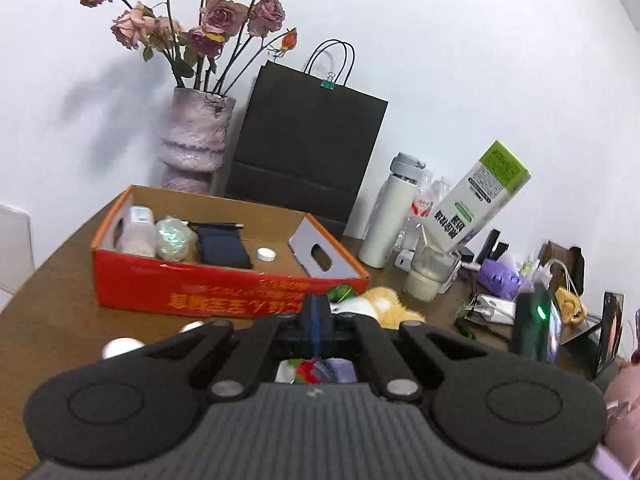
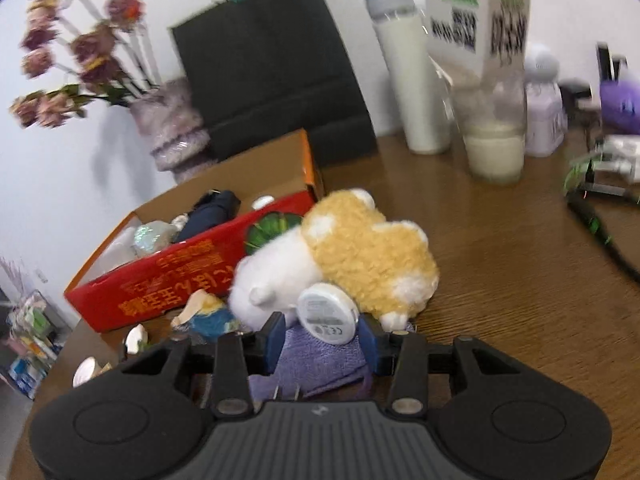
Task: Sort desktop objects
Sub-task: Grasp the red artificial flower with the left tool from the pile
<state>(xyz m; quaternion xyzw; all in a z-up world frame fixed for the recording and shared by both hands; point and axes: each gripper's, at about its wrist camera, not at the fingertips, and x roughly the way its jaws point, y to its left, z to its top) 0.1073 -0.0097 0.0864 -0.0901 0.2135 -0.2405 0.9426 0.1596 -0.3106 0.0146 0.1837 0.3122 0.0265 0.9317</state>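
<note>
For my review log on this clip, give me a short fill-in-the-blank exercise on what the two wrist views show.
1. The red box sits on a ____ table.
2. The right gripper has its jaws ____ around a round white disc.
3. The flowers stand in a ____.
4. The tall white carton leans into a glass of ____.

Missing words: wooden; open; vase; milk

R gripper (image 2: 322,338) open around white disc (image 2: 328,312), plush toy (image 2: 360,248) behind.
</note>
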